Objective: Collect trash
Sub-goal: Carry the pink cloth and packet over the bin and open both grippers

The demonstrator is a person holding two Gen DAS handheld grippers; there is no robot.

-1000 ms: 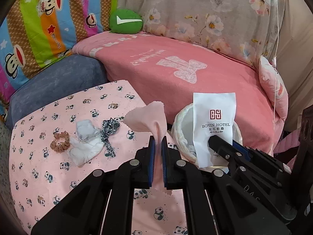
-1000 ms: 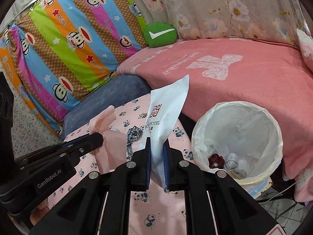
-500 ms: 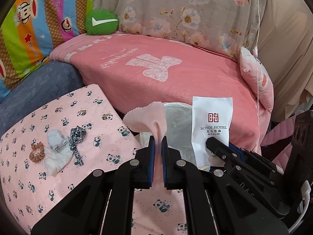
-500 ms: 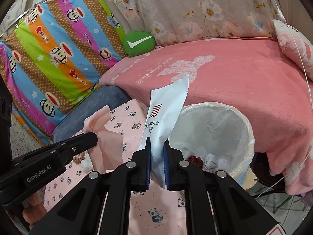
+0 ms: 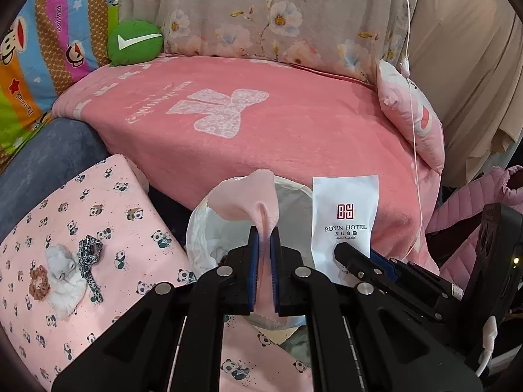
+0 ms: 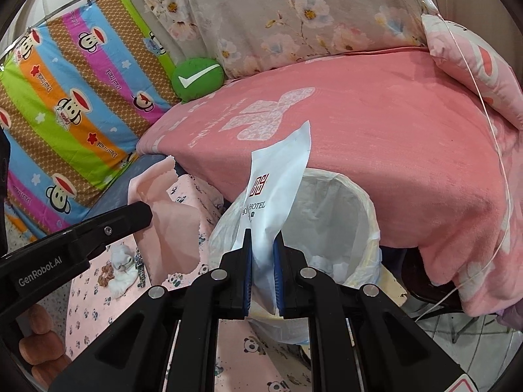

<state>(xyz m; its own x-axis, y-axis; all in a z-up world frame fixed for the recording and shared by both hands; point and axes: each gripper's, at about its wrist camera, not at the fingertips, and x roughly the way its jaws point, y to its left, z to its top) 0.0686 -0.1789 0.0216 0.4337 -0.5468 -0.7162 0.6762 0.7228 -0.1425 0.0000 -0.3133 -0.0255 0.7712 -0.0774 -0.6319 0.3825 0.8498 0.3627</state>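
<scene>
- Two grippers are in view, and we place everything else against the trash bin [image 6: 356, 215], a round bin lined with a white bag, standing between the pink bed edge and the panda-print cushion [image 5: 81, 215].
- Our left gripper [image 5: 263, 238] has its jaws clamped on a pink cloth [image 5: 248, 199]; the cloth stands up from the blue pads, in front of the bin's mouth in the left wrist view.
- Our right gripper [image 6: 263, 238] has its jaws pressed together on a white sachet [image 6: 278, 192] printed with a red logo and hotel lettering; the sachet sticks up over the bin's near rim.
- Inside the bin we see crumpled white paper [image 6: 330, 264] at the bottom.
- On the cushion, well left of the bin, lie a brown scrunchie [image 5: 38, 282], a white crumpled tissue [image 5: 65, 277] and a leopard-print hair tie [image 5: 88, 258], bunched close together.
- Beyond the bin, a green round pillow [image 5: 135, 44] with a white tick sits at the far edge of the bed.
</scene>
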